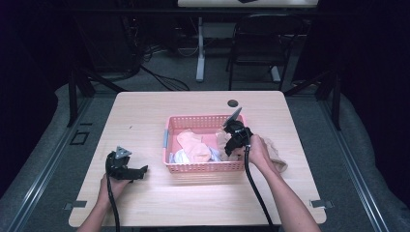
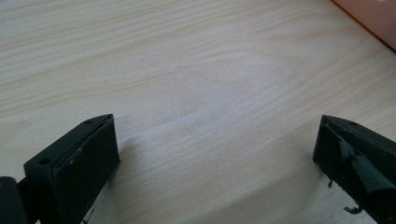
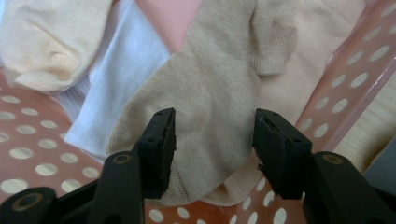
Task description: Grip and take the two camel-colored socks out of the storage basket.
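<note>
Inside the pink basket (image 1: 203,166), the right hand-held gripper (image 3: 214,140) straddles a beige sock (image 3: 210,88) — jaws half-closed; the left hand-held gripper (image 2: 215,154) — beside the basket — gapes empty.

A basket (image 1: 203,166) sits in the middle of the table (image 1: 145,111). Socks (image 1: 193,145) lie inside it. One more sock (image 1: 276,155) lies on the table, right of the basket.

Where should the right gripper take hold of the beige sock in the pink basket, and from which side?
Probably at the middle of the beige sock, from above. It lies flat and loose on top of the other socks in the pink basket, so cloth can bunch up between the fingers. The right gripper already straddles that part, with the jaws not yet pressing on it.
</note>
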`<state>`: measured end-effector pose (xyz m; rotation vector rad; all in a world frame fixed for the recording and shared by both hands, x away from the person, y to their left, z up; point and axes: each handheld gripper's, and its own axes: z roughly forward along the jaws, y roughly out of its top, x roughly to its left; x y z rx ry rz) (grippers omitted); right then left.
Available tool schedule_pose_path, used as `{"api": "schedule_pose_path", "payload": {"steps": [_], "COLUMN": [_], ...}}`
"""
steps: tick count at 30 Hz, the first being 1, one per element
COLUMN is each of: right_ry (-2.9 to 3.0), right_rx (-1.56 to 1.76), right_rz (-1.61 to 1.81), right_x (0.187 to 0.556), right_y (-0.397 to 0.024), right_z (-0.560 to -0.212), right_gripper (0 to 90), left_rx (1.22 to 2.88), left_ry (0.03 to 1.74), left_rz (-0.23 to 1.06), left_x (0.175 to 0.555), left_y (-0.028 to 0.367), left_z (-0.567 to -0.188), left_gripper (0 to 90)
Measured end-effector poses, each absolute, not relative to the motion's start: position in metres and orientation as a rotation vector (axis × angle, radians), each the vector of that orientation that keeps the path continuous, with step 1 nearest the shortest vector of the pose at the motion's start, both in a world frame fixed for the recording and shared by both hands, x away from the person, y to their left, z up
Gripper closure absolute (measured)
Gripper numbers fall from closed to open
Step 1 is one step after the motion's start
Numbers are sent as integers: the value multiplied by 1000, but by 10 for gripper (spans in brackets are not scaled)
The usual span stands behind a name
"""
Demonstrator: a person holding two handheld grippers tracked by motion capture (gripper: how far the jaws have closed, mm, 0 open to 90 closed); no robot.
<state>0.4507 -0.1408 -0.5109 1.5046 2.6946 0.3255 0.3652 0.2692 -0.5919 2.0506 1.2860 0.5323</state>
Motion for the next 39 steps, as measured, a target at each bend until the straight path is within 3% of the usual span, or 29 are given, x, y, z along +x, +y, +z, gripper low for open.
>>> {"api": "schedule_pose_path", "payload": {"steps": [2, 8, 10, 20, 39], "right_ry": [2693, 2667, 2694, 2688, 2751], "right_rx": [1503, 1542, 1531, 1513, 1368], "right_rz": [306, 309, 287, 350, 328], "right_x": [451, 450, 451, 447, 449], "right_y": [-141, -142, -145, -148, -143], "right_z": [-511, -518, -518, -503, -440], "right_gripper": [562, 817, 855, 864, 860], "left_rx": [2049, 2051, 2051, 2050, 2049], "left_ry": [1286, 1286, 1285, 1286, 1286], "left_rz": [533, 532, 532, 532, 533], "left_x": [365, 365, 365, 365, 365], "left_y": [269, 269, 269, 269, 269], "left_z": [-592, -592, -592, -592, -592], "left_gripper": [0, 0, 0, 0, 0]}}
